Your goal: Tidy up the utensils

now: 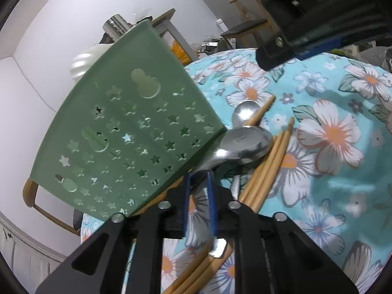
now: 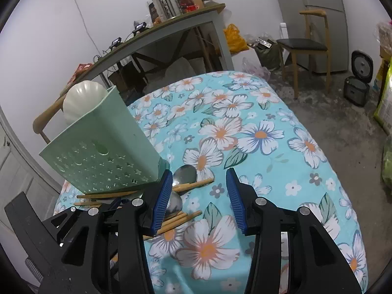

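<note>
My left gripper (image 1: pixel 199 196) is shut on the handle of a large metal spoon (image 1: pixel 245 144). Its bowl points away and its handle end sticks out behind the pads. A green perforated utensil holder (image 1: pixel 127 134) (image 2: pixel 103 147) stands just left of the spoon. A second spoon (image 1: pixel 245 112) (image 2: pixel 185 174) and several wooden chopsticks (image 1: pixel 267 166) (image 2: pixel 186 218) lie on the floral tablecloth (image 2: pixel 269 134) by the holder's base. My right gripper (image 2: pixel 198 201) hangs open over the cloth, to the right of the utensils, with nothing between its blue pads (image 2: pixel 235 201).
A white shell-shaped dish (image 2: pixel 83 103) sits behind the holder. A wooden chair back (image 2: pixel 49 115) stands at the table's left edge. Beyond the table are a cluttered desk (image 2: pixel 171 22), a chair (image 2: pixel 303 46) and a rice cooker (image 2: pixel 357 85) on the floor.
</note>
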A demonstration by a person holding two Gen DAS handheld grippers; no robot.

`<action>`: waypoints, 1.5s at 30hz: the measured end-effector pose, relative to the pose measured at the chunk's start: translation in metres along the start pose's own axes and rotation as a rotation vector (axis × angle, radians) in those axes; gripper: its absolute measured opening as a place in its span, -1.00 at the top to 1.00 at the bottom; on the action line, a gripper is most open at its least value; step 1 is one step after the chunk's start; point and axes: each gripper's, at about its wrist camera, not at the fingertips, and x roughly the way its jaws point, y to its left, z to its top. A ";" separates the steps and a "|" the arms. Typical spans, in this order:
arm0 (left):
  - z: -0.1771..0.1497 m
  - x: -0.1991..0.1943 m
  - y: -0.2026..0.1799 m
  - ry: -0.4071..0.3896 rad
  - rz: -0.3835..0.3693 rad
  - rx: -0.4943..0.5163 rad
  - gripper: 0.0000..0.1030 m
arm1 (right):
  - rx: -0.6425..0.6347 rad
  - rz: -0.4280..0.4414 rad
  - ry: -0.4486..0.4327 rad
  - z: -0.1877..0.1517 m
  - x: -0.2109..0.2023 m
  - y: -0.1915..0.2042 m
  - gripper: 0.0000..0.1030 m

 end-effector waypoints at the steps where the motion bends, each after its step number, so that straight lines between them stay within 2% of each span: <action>1: 0.000 0.000 0.001 -0.002 0.000 -0.007 0.81 | 0.003 0.004 -0.001 0.000 0.000 0.000 0.14; 5: -0.004 -0.006 0.014 -0.007 -0.009 -0.048 1.00 | 0.007 -0.008 -0.004 0.001 0.001 0.000 0.13; 16: -0.036 -0.014 0.077 0.034 -0.040 -0.226 1.00 | 0.005 -0.038 0.005 0.000 0.005 -0.007 0.13; 20: -0.049 -0.018 0.100 0.034 -0.084 -0.285 1.00 | 0.018 -0.053 0.004 0.001 0.008 -0.009 0.13; 23: -0.055 -0.023 0.102 0.013 -0.088 -0.258 0.99 | 0.039 -0.049 0.013 0.002 0.011 -0.012 0.13; 27: -0.054 -0.020 0.090 0.020 -0.144 -0.222 0.97 | 0.047 -0.075 0.023 0.001 0.014 -0.017 0.13; 30: -0.045 -0.017 0.073 0.037 -0.135 -0.153 0.74 | 0.067 -0.077 0.026 0.002 0.013 -0.023 0.13; 32: -0.039 -0.013 0.065 0.055 -0.126 -0.141 0.48 | 0.080 -0.080 0.033 0.002 0.013 -0.027 0.13; 38: -0.015 -0.006 0.042 0.054 -0.113 -0.098 0.20 | 0.048 -0.064 0.015 0.001 0.010 -0.028 0.07; 42: -0.005 0.006 0.030 0.069 -0.043 -0.081 0.22 | 0.027 -0.093 0.020 -0.002 0.012 -0.030 0.07; 43: -0.003 0.010 0.031 0.078 -0.048 -0.103 0.50 | 0.031 -0.088 0.016 -0.002 0.011 -0.031 0.07; 45: -0.001 0.012 0.035 0.083 -0.036 -0.139 0.63 | 0.038 -0.090 0.015 -0.004 0.009 -0.033 0.07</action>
